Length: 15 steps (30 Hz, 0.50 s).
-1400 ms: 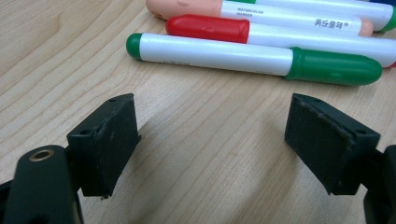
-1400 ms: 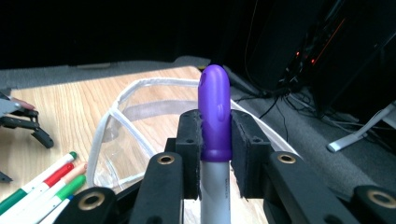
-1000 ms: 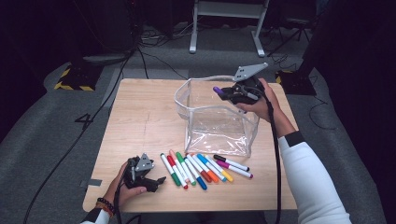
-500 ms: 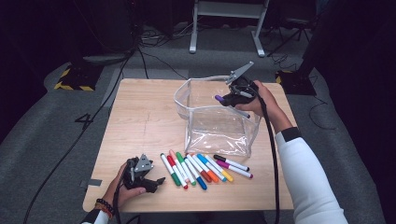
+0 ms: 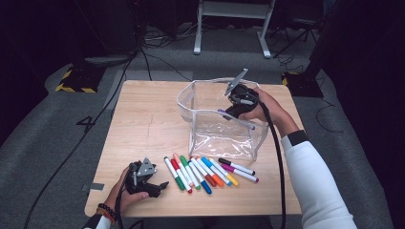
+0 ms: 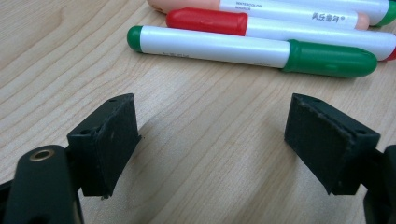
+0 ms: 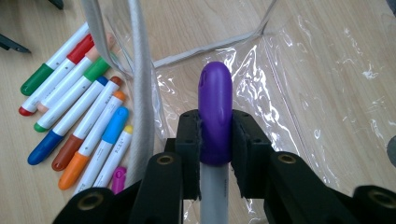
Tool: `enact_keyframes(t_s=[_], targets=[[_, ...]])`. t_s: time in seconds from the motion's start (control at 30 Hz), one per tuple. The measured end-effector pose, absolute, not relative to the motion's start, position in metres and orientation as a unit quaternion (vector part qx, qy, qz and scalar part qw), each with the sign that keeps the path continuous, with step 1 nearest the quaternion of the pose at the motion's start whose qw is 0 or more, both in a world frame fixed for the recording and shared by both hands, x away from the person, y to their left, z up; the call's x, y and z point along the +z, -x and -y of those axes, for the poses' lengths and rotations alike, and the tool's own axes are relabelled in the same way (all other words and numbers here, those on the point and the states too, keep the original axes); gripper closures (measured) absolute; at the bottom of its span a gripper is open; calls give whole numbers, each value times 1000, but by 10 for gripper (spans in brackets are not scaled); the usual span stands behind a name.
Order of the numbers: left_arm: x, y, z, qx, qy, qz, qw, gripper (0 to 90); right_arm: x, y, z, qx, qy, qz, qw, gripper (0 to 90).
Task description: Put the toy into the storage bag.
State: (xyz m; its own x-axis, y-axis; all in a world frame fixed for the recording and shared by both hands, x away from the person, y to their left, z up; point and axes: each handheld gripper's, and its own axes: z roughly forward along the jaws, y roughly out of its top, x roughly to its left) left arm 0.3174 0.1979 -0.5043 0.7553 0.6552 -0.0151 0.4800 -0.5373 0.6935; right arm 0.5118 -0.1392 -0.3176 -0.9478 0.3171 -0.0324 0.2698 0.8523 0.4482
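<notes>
A clear plastic pouch (image 5: 224,138) with a grey zip rim stands open on the wooden table (image 5: 143,124). My right gripper (image 5: 230,112) reaches into its mouth from the right, shut on a purple-capped marker (image 5: 222,112). In the right gripper view the purple cap (image 7: 215,107) sticks out between my right gripper's (image 7: 215,144) pads, over the pouch's clear inside (image 7: 299,102). Several coloured markers (image 5: 210,171) lie in a row in front of the pouch. My left gripper (image 5: 160,185) rests open on the table left of that row. Its jaws (image 6: 212,140) stand wide apart, a green marker (image 6: 252,49) just beyond them.
A red marker (image 6: 280,28) lies behind the green one. The pouch's grey zip rim (image 7: 140,93) runs past the right jaws on their left, with the marker row (image 7: 79,126) beyond it. Cables trail from both grippers. The table's front edge is close under the left hand.
My right gripper has sunk and shifted left with the purple marker, from above the pouch's far right rim down into its mouth. The left gripper has stayed put.
</notes>
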Motion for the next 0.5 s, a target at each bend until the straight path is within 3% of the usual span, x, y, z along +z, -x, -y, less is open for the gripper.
enact_keyframes(t_s=[0.27,0.5], targets=[[-504,-318,-198,124,-868,-327,353,176,-315,-509,139,229,-170,-955,76,626],[-504,-318,-198,124,-868,-327,353,176,-299,-498,159,308,-189,-924,121,521]])
